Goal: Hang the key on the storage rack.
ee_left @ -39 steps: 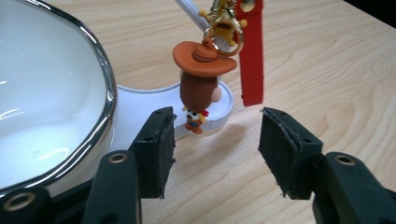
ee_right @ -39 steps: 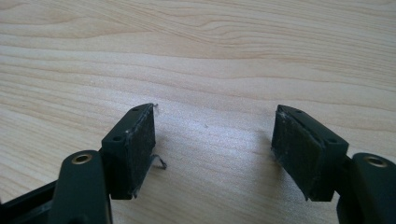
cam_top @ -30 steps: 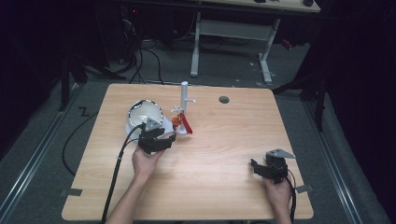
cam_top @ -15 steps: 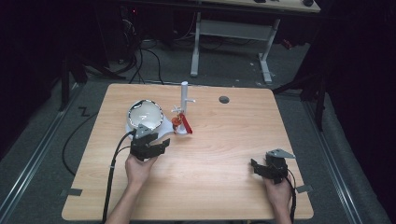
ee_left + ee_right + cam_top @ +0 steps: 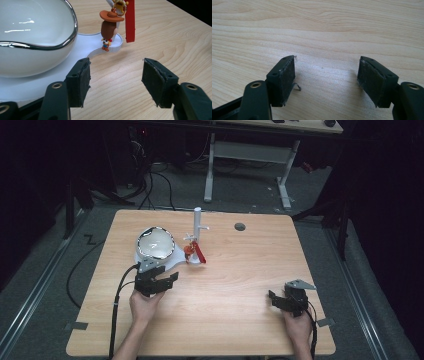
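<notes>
High view, left hand-held gripper on the table just before the white bowl and keychain figure, right hand-held gripper well apart near the front edge; left gripper view, jaws just opening, nothing between, figure hanging from the stand beside a red strap; right gripper view, jaws parted over bare wood.

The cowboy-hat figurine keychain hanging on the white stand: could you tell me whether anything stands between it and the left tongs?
Nothing visible does. The open left tongs face the brown figurine keychain across bare wooden table; the white bowl sits aside.
</notes>
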Demonstrator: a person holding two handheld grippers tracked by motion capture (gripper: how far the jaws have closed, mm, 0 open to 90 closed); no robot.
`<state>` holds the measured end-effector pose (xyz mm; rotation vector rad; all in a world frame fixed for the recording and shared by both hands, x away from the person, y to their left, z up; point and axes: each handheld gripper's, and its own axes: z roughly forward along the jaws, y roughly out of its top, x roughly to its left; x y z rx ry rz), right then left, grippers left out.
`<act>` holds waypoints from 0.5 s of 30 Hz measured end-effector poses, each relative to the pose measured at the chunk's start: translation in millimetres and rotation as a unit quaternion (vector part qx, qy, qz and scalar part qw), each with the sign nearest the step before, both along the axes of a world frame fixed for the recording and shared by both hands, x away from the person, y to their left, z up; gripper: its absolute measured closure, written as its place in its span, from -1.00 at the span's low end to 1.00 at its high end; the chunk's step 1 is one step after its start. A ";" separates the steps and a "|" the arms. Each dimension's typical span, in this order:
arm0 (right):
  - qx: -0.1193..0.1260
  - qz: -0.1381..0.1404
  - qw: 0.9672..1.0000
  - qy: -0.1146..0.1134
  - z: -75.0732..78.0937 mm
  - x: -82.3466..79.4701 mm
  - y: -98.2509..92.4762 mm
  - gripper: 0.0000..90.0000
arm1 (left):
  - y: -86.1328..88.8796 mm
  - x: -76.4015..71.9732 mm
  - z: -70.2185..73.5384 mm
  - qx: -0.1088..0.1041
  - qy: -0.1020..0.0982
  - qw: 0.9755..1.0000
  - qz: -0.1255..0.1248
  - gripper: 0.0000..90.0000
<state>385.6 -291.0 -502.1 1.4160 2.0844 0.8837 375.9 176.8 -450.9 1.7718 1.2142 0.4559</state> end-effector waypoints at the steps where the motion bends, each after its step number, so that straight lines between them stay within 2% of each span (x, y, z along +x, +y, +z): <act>1: 0.000 0.000 1.000 0.000 0.0 0.0 0.1 -0.32 | 1.4 -1.5 -0.6 -0.001 0.000 1.000 0.001 -0.12; 15: 0.000 0.000 1.000 0.000 0.0 0.0 0.0 -0.32 | 8.7 -13.6 -3.6 -0.009 0.001 1.000 0.004 -0.15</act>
